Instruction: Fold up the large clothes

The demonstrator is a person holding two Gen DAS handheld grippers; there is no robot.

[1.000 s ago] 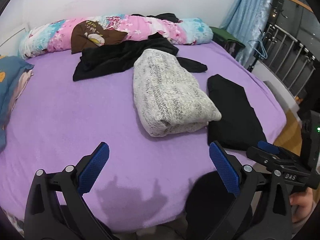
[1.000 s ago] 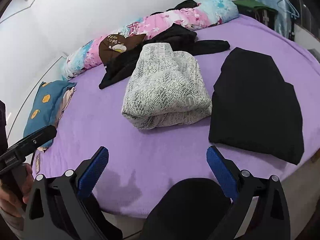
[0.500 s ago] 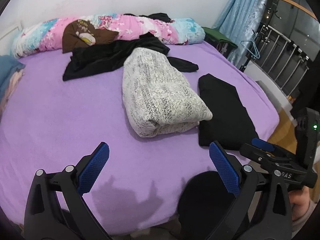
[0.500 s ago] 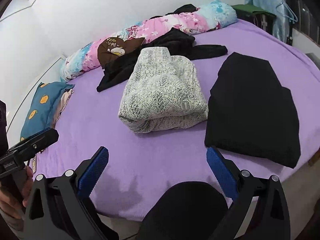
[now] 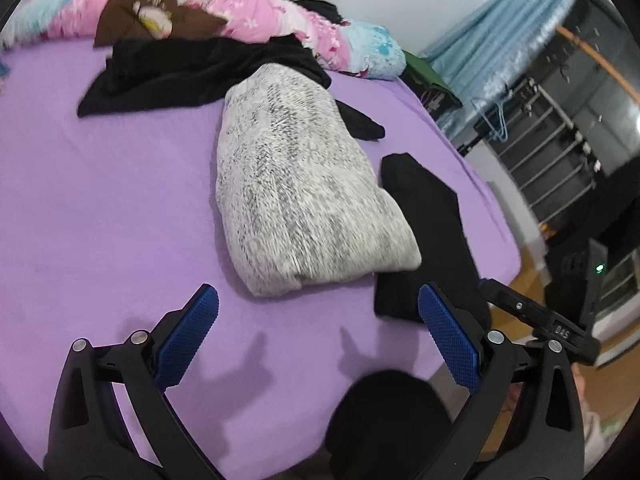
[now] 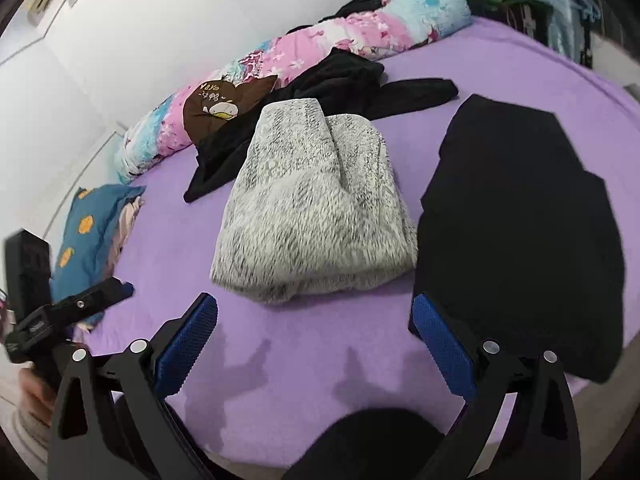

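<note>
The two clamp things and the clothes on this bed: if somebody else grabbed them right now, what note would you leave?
Left gripper: open, empty, above the near edge of the purple bed.
Right gripper: open, empty, also at the near edge.
Done, by the look of it: the grey sweater lies folded mid-bed; the black garment lies folded flat just to its right.
Left: the black clothes heaped behind the sweater, against the floral bolster, look unfolded; a brown printed piece lies there too. Probably take one of those next.
</note>
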